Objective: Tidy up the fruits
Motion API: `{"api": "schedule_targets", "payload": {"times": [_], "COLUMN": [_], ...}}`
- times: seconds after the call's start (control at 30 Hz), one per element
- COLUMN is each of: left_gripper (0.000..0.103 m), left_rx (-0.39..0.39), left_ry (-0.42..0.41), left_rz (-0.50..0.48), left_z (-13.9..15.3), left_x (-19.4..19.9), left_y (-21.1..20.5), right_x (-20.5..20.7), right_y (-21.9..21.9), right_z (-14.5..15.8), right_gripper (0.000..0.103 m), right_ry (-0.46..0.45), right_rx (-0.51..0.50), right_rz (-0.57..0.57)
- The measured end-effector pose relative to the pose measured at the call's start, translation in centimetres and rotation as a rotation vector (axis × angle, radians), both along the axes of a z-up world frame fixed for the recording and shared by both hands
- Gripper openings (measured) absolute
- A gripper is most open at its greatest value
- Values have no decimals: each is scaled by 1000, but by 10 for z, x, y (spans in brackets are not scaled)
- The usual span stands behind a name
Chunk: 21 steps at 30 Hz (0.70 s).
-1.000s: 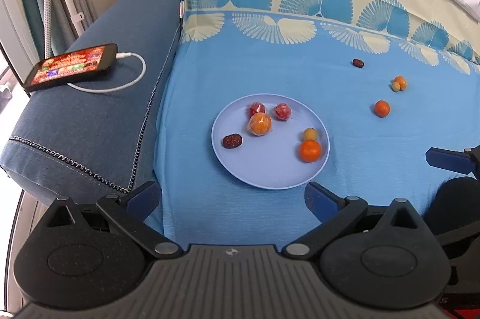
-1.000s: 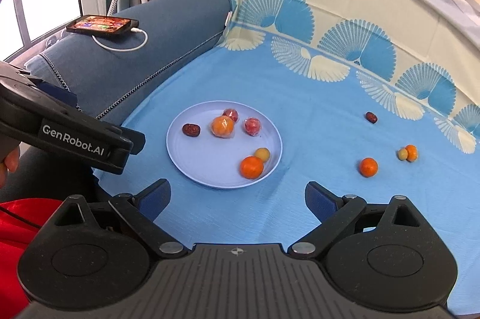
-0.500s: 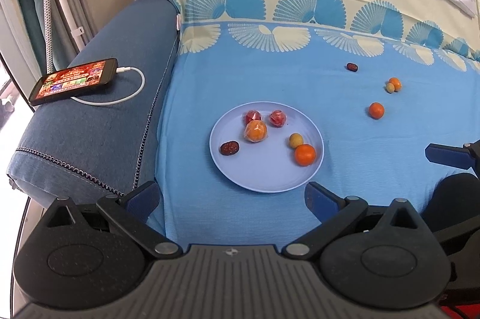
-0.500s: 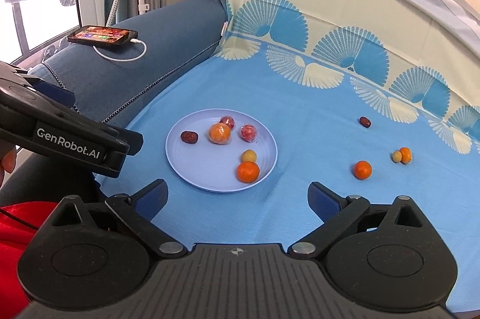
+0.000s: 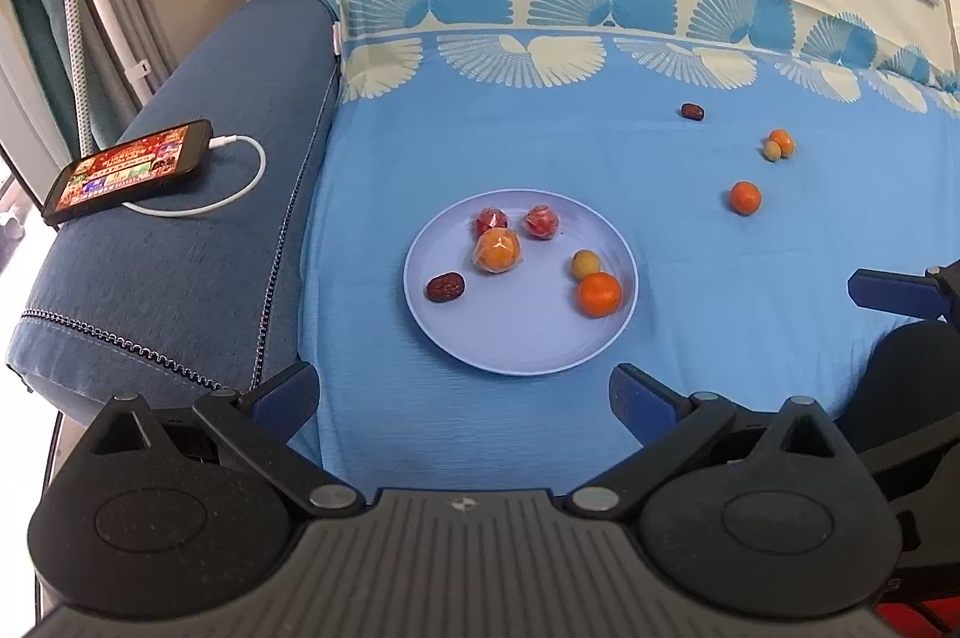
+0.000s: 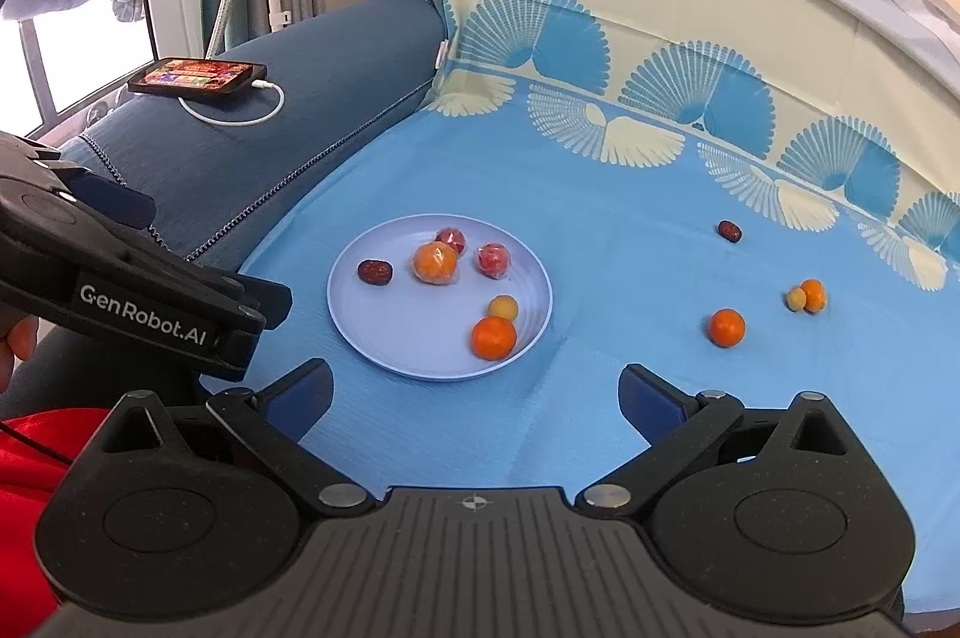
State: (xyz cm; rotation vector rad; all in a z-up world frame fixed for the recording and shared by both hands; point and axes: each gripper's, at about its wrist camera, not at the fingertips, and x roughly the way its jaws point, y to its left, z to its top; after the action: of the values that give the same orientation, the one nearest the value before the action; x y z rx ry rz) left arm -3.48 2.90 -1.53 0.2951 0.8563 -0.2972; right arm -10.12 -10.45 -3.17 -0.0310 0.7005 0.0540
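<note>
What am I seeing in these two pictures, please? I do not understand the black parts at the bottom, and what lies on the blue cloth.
There is no robot arm here. A person holds two hand grippers, each with a wide-angle camera looking along its two fingers. The black parts at the bottom are the gripper's own body.

One picture comes from the left gripper, the other from the right gripper. Both are open and hold nothing; the right jaws have just been opening. The black tool at the left of the right view is the left gripper.

On the blue cloth stands a plate with six fruits. Four more fruits lie apart: an orange, a touching pair and a dark date. A phone charges on the sofa arm.
</note>
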Motion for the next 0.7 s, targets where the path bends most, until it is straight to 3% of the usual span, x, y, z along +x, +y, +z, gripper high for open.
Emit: {"api": "schedule_targets", "payload": {"times": [0.7], "left_gripper": [103], "left_rx": [47], "left_ry": [2], "left_rz": [-27], "left_z": [-6], "left_x": [5], "left_y": [-12], "right_x": [6], "right_y": [-9], "right_z": [-8], "right_gripper": [102], "right_ry": [27], "right_rx": [39], "right_rz": [-13]}}
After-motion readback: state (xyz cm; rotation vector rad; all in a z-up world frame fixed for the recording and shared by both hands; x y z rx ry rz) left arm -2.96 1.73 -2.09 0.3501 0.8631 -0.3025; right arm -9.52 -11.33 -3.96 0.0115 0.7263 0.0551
